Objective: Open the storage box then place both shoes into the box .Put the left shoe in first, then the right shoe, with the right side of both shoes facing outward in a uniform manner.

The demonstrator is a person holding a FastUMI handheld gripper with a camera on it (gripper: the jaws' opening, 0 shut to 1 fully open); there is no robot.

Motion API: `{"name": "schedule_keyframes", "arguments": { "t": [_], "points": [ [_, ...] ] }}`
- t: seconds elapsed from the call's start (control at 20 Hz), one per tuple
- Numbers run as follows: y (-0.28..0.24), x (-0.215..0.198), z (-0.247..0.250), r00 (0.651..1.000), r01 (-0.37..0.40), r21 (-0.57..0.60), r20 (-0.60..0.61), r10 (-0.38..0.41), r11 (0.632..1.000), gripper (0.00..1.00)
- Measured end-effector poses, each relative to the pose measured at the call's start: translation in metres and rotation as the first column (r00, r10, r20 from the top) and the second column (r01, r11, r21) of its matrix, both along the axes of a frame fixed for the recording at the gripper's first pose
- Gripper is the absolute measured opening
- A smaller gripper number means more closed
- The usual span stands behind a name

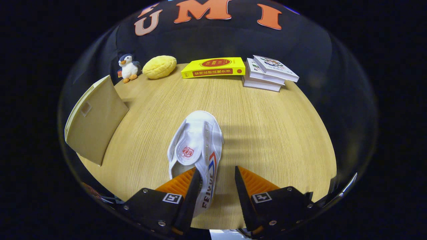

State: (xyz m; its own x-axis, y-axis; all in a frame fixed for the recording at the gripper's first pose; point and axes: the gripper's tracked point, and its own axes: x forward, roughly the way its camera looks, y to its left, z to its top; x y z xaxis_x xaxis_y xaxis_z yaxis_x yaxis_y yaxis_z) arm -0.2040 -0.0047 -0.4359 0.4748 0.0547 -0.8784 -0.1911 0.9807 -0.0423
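Note:
One white canvas shoe [196, 141] with red and blue side stripes lies on the wooden table [273, 133], toe pointing away from me. My gripper [217, 170] stands open over its heel end. One finger [181, 183] sits over the shoe's opening. The shoe's striped side wall lies between the fingers, close to that one. A strip of bare table separates the other finger [253, 181] from the shoe. The beige storage box [95, 121] stands well off to the left of the shoe, one flat face turned toward me.
Along the table's far edge sit a small plush penguin [128, 67], a yellow round cushion [159, 66], a yellow book [213, 67] and a stack of white books [268, 73]. The booth's black cloth wall rises behind them.

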Motion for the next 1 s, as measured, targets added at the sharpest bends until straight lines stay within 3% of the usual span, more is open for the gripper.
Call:
{"name": "schedule_keyframes", "arguments": {
  "t": [0.25,0.6,0.8,1.0],
  "points": [
    [0.012,0.022,-0.024,0.998,0.028,0.062,0.055,-0.031,0.998,0.42],
    [0.0,0.035,-0.035,0.988,0.144,0.106,0.043,-0.149,0.984,0.08],
    [0.001,0.037,-0.033,0.983,0.182,0.135,0.005,-0.184,0.974,0.03],
    [0.01,0.049,-0.001,0.976,0.207,0.154,0.042,-0.216,0.966,0.03]
  ]
}}
